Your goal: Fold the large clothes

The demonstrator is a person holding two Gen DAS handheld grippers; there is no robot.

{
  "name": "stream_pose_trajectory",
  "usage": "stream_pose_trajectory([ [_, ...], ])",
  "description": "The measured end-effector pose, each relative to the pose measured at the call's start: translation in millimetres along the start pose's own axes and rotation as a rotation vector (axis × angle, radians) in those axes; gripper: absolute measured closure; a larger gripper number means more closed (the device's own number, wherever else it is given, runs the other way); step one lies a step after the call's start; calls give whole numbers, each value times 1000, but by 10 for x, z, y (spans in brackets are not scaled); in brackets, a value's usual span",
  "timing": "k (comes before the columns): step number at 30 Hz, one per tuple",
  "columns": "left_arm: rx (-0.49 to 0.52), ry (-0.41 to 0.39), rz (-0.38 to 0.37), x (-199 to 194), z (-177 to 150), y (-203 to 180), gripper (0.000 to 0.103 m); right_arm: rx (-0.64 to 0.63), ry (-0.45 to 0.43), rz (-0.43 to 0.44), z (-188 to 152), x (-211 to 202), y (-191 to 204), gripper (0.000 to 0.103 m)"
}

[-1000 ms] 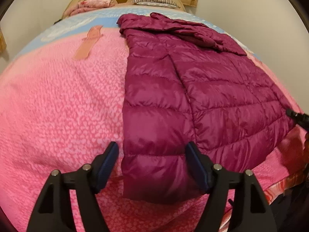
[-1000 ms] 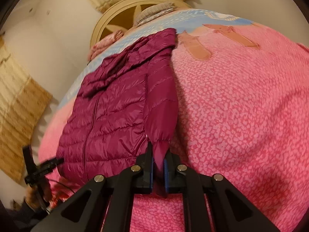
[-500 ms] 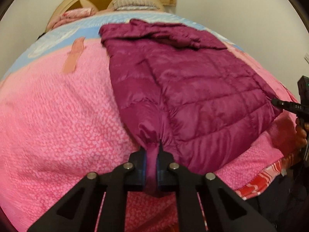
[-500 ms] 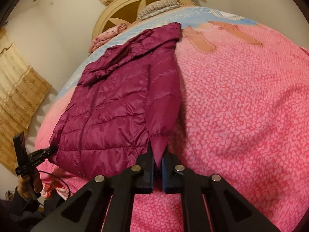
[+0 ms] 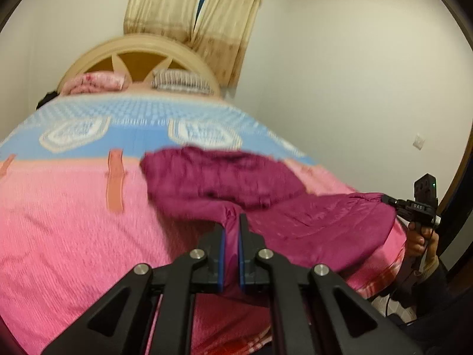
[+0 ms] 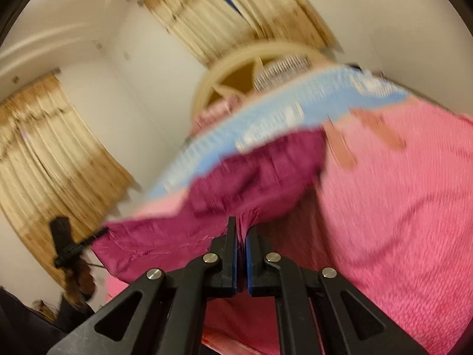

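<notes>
My left tongs [image 5: 231,230] were clamped on the jacket [image 5: 310,222] hem. My right tongs [image 6: 241,233] pinched its other corner, lifted above the bed [image 5: 59,236].

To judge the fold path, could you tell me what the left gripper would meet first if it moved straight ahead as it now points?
The left gripper, shut on the magenta quilted jacket, would likely push into that jacket's bunched upper part; depth is unclear.
</notes>
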State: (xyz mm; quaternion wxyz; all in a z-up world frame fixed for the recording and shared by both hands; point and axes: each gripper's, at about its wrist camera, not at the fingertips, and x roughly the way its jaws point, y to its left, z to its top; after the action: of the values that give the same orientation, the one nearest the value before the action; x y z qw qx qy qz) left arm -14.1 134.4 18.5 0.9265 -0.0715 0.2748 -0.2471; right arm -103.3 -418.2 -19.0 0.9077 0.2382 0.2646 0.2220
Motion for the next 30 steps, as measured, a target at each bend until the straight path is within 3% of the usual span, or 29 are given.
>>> stream_pose_trajectory([
  [4,46,-38,12,212,233,73,96,-22,-98,0,347,30,152,100],
  [15,119,-74,193,1198,622,411,85,70,-117,-135,1063,1128,-133,100],
  [16,116,-75,198,1221,652,426,80,81,-114,-149,1145,1245,-178,100],
  [18,115,-99,254,1243,744,456,54,101,-109,-168,1252,1419,-270,100],
  [20,125,-197,330,1121,838,461,9,109,-101,-193,1346,1577,-346,100],
  [21,125,-238,342,1054,870,464,2,117,-93,-207,1389,1679,-398,100],
  [23,134,-275,363,1016,923,464,0,128,-76,-225,1451,1878,-498,100],
  [27,184,-241,392,1259,925,379,0,133,-43,-249,1515,2255,-631,100],
  [30,233,-194,373,1601,867,229,0,114,-34,-289,1546,2509,-658,100],
])
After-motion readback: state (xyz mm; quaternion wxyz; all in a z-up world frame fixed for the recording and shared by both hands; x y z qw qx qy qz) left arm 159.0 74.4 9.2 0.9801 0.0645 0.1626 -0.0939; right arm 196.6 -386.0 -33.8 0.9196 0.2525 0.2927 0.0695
